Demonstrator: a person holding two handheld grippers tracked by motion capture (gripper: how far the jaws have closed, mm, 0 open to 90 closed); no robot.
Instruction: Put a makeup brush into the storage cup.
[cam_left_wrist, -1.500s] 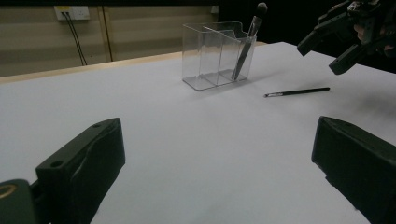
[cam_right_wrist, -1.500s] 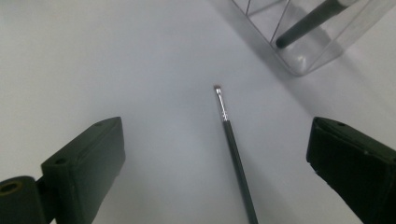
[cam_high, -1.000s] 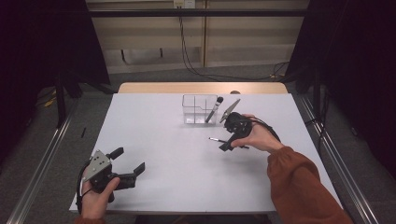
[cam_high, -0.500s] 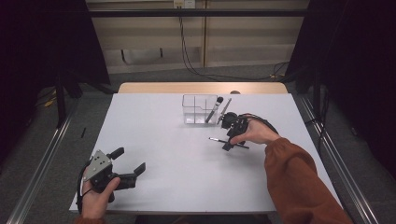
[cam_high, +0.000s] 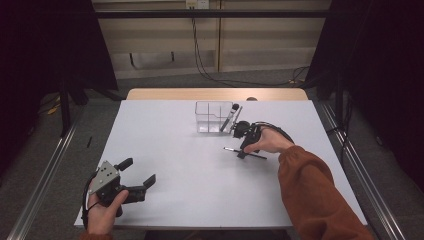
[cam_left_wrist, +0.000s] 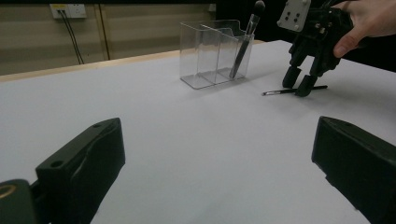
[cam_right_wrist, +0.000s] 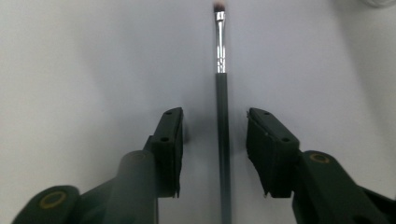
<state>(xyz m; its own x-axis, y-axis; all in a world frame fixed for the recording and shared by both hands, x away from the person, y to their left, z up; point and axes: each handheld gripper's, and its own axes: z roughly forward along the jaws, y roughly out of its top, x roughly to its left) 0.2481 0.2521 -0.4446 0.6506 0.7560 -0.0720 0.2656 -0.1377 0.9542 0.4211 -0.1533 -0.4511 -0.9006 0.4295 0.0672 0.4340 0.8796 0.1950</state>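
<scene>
A thin dark-handled makeup brush (cam_right_wrist: 222, 112) with a silver ferrule lies flat on the white table (cam_high: 200, 165), right of centre (cam_high: 245, 152). My right gripper (cam_right_wrist: 215, 116) points down over it with a jaw on each side of the handle; the jaws have just been closing, and a gap still shows on both sides. In the left gripper view that gripper (cam_left_wrist: 299, 86) stands on the brush (cam_left_wrist: 294, 90). My left gripper (cam_high: 135, 172) rests open at the near left, with nothing between its jaws. A clear divided holder (cam_high: 212, 117) behind the brush has a larger brush (cam_high: 230, 116) leaning in it.
The table's far edge has a wooden strip (cam_high: 215, 94). Metal rails (cam_high: 45, 170) run along both sides of the table on the floor. Cables hang down the back wall (cam_high: 200, 45). A wide bare stretch of table lies between the two grippers.
My right gripper has come down toward the table over the lying brush and its jaws have narrowed around the handle. The left gripper has stayed where it was.
</scene>
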